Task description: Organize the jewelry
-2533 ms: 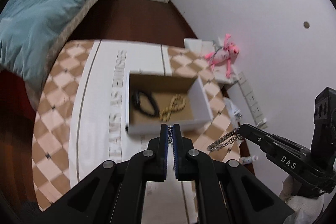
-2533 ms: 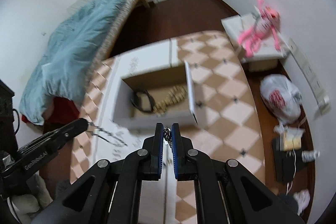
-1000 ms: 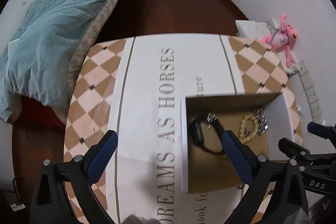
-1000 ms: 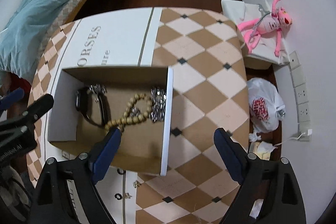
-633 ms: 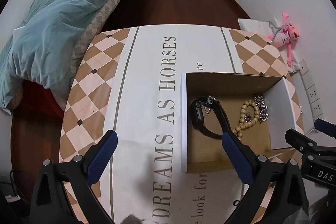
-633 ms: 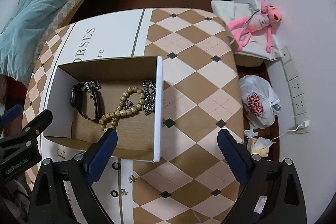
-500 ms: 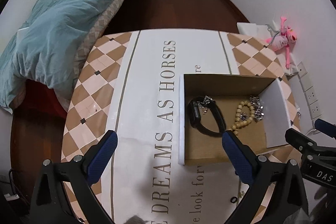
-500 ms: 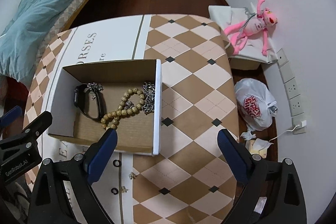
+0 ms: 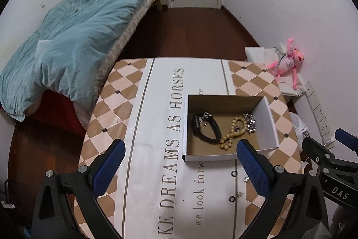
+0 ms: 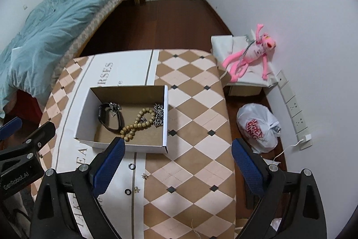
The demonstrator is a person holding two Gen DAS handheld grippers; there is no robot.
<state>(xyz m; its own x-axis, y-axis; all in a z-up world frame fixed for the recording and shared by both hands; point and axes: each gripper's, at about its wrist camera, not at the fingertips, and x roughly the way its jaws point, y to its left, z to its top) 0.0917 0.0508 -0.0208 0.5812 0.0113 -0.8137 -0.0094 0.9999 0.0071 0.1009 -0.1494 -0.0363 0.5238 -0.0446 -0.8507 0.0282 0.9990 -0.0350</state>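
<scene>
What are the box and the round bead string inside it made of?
The box looks like cardboard: brown matte inside, white outside, with folded edges. The bead string looks like wood, tan and dull rather than shiny, though plastic can't be ruled out. The chain beside it glints like silvery metal.

Left gripper (image 9: 179, 156) spread wide over the table; cardboard box (image 9: 266, 113) at two o'clock holds a black watch (image 9: 204, 128) and bead bracelet (image 9: 232, 131).

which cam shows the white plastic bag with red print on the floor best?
Right wrist: the white plastic bag with red print sits whole and unobstructed beside the table. Left wrist shows at most a white scrap at its right edge, not identifiable.
</scene>
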